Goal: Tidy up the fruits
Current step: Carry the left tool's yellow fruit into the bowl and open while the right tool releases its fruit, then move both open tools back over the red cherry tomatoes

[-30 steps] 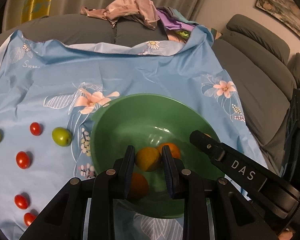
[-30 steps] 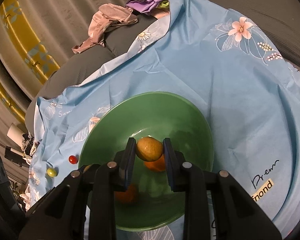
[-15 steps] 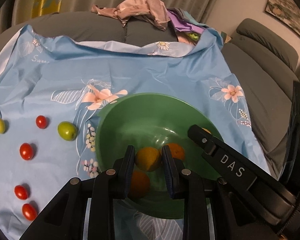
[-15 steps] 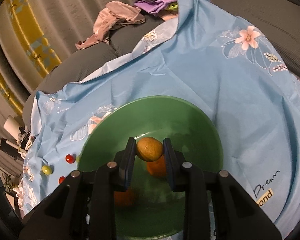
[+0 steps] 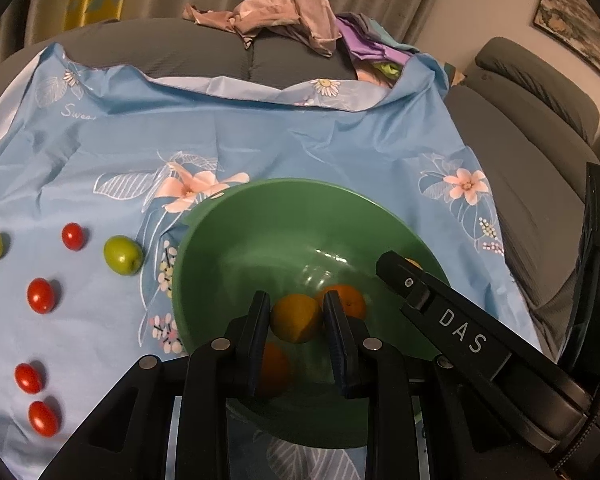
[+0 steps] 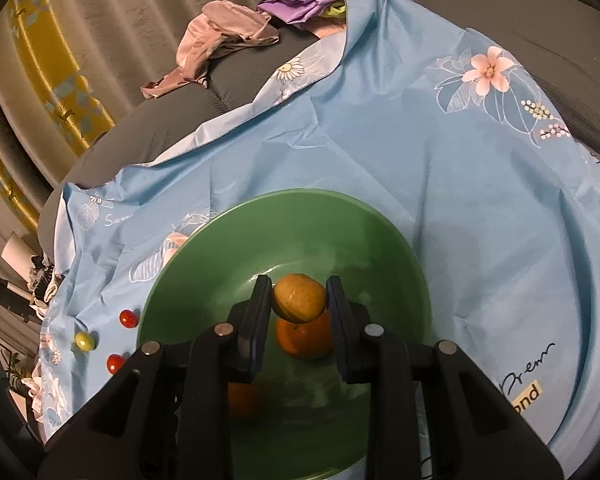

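Left wrist: orange (image 5: 274, 368) half-hidden, hand-held gripper (image 5: 296, 316).

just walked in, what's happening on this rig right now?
Fruit sorting on a blue floral cloth. Both handheld grippers hang over the green bowl, each shut on a yellowish-orange fruit: the left gripper on one, the right gripper on another. Two oranges already lie in the bowl. Cherry tomatoes and a green fruit sit on the cloth to the bowl's left.
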Available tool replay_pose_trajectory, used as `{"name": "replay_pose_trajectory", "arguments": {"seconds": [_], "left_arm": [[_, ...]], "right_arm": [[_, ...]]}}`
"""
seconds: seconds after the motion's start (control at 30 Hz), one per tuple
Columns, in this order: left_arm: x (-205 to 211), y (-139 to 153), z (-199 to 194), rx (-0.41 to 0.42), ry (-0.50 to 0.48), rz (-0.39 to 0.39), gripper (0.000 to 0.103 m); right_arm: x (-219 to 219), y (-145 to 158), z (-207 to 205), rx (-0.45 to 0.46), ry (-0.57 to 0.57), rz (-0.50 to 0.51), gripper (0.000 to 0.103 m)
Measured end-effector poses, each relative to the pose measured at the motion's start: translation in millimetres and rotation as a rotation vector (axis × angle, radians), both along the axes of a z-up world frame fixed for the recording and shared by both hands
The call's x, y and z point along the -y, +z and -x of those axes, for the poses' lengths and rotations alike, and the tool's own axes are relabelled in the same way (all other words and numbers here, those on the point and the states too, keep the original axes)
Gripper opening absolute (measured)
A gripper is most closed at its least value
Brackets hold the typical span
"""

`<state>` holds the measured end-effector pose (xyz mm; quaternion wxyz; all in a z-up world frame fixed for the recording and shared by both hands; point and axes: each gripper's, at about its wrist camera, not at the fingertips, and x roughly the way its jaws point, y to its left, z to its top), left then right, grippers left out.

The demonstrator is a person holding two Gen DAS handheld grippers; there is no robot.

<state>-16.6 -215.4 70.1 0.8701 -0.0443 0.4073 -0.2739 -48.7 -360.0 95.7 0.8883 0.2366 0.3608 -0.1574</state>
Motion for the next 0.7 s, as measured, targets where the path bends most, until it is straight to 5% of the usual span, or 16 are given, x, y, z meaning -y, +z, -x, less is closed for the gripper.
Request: {"name": "replay_pose_trajectory", "arguments": {"seconds": [0.2,0.3,0.47,0.7], "left_arm": [[-2,1,1,-0.017,-0.005,0.010,0.028],[-9,7,4,-0.025,0.000,-0.012,0.037],[-42,26,18,0.012,0.093,-0.013,0.051],[-98,83,31,0.035,0.267,-0.095,0.051]], "right_arm": [[0,1,1,0.001,-0.029,0.025,0.033],[-5,7,2,0.015,-0.024,0.064,0.059],[-13,17,5,0.066,0.027,0.051,0.061],[-29,27,7,0.107,0.096,0.033,0.066]]}}
